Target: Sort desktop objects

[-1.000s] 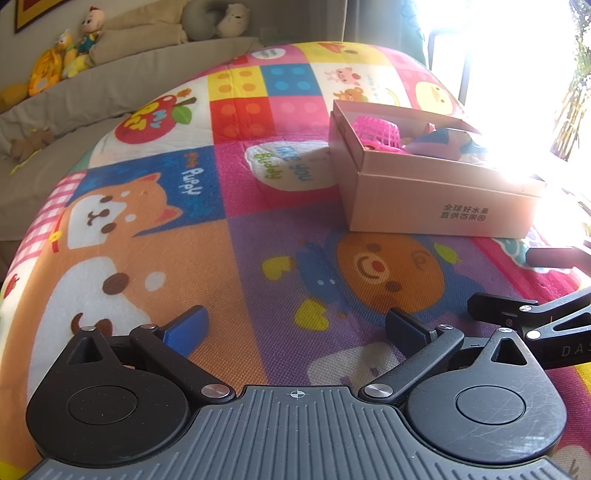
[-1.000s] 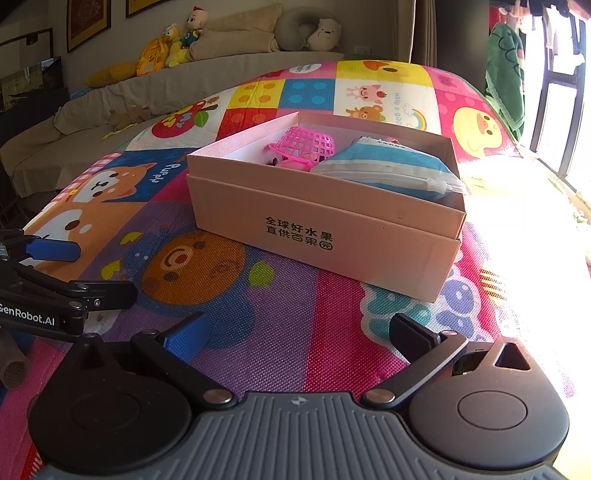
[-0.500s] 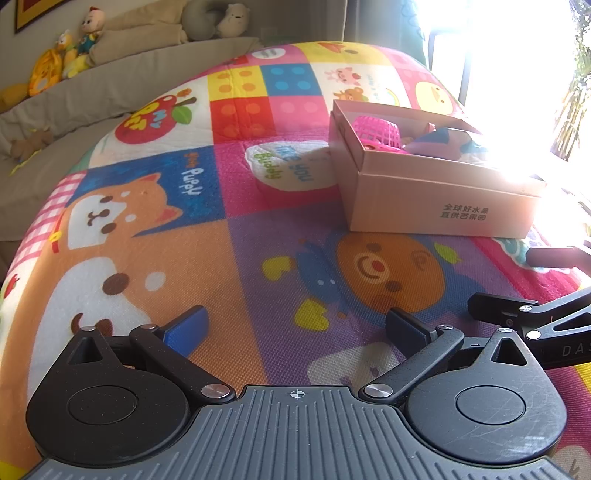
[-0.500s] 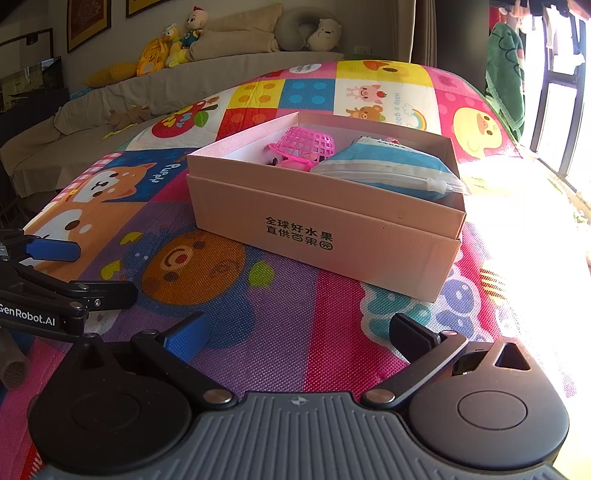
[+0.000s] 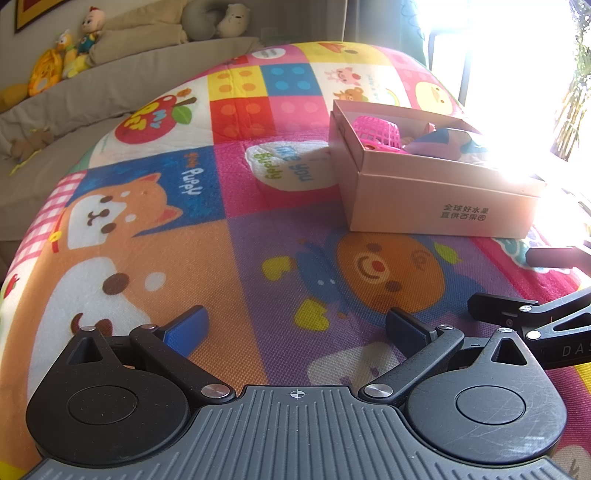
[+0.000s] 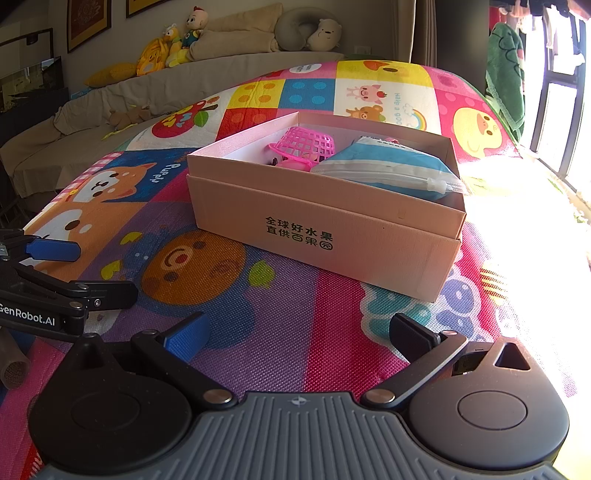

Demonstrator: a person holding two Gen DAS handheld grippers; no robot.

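In the left wrist view, the left gripper [image 5: 295, 328] hangs low over a bright cartoon play mat [image 5: 155, 258], its two fingers spread wide with nothing between them; one carries a blue pad [image 5: 184, 330], the other a dark pad [image 5: 406, 330]. Ahead and to the right, a pink cardboard box [image 5: 436, 206] with printed Chinese characters on its front sits on the mat, well apart from the fingertips. Inside it a pink mesh basket [image 5: 376, 131] lies at the left end, and a blue-and-white pouch [image 5: 447, 142] lies just beside it, partly washed out by window glare. Part of the right gripper [image 5: 532, 317] reaches in from the right edge, its black linkage just above the mat. Plush toys [image 5: 70, 55] sit along a beige sofa back [image 5: 129, 85] in the distance.

In the right wrist view, the right gripper [image 6: 299, 332] also has its fingers wide apart and empty above the mat [image 6: 280, 332]. The box [image 6: 332, 236] stands directly ahead, near but not touching the fingertips. The pink basket [image 6: 306, 142] rests tipped on its side toward the rear middle, touching the zip-top pouch [image 6: 388, 166], which fills the right half. The left gripper [image 6: 55, 273] enters from the left edge, its blue-padded finger held apart from the other. A neck pillow [image 6: 303, 33] with a bear plush lies on the sofa.
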